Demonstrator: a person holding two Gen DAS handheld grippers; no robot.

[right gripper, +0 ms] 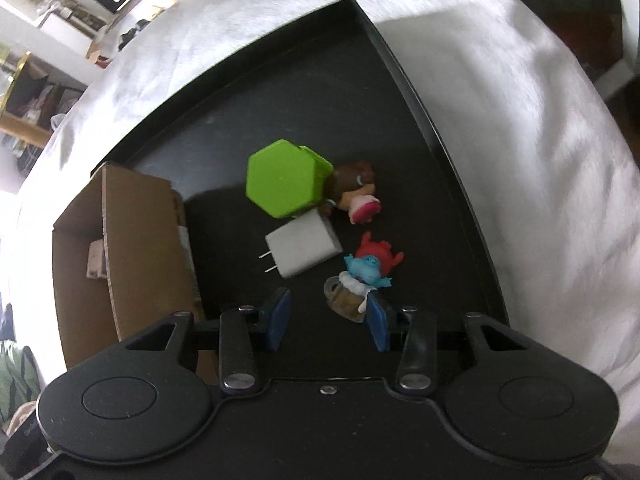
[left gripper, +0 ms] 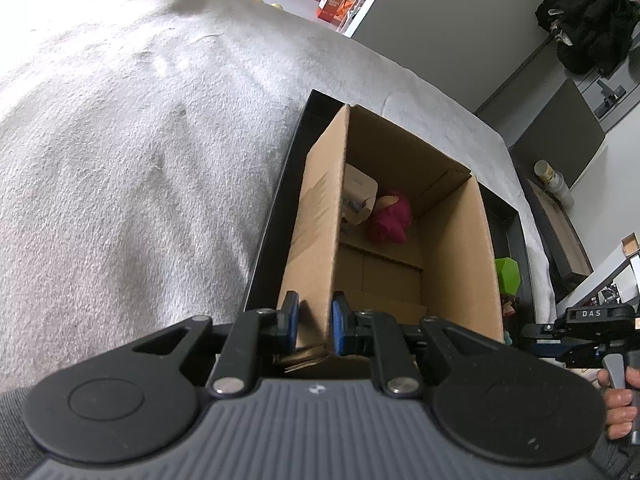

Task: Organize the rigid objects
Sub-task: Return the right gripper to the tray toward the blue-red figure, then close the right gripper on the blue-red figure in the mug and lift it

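Observation:
My left gripper (left gripper: pixel 313 322) is shut on the near wall of an open cardboard box (left gripper: pixel 320 216) that stands in a black tray (left gripper: pixel 268 232). Inside the box lie a magenta toy (left gripper: pixel 390 218) and a beige packet (left gripper: pixel 358 196). My right gripper (right gripper: pixel 328 318) is open above the tray (right gripper: pixel 280 92). Just ahead of it lie a white plug charger (right gripper: pixel 304 250), a green hexagonal block (right gripper: pixel 286 178), a brown figurine (right gripper: pixel 354 190), a red figurine (right gripper: pixel 376 250) and a blue figurine on a small mug (right gripper: pixel 360 280). The mug touches the right fingertip.
The tray rests on a grey-white blanket (left gripper: pixel 120 140). The box also shows at the left of the right wrist view (right gripper: pixel 132 240). The green block (left gripper: pixel 507 274) shows right of the box in the left wrist view. Furniture and a dark coat (left gripper: pixel 588 12) stand beyond the bed.

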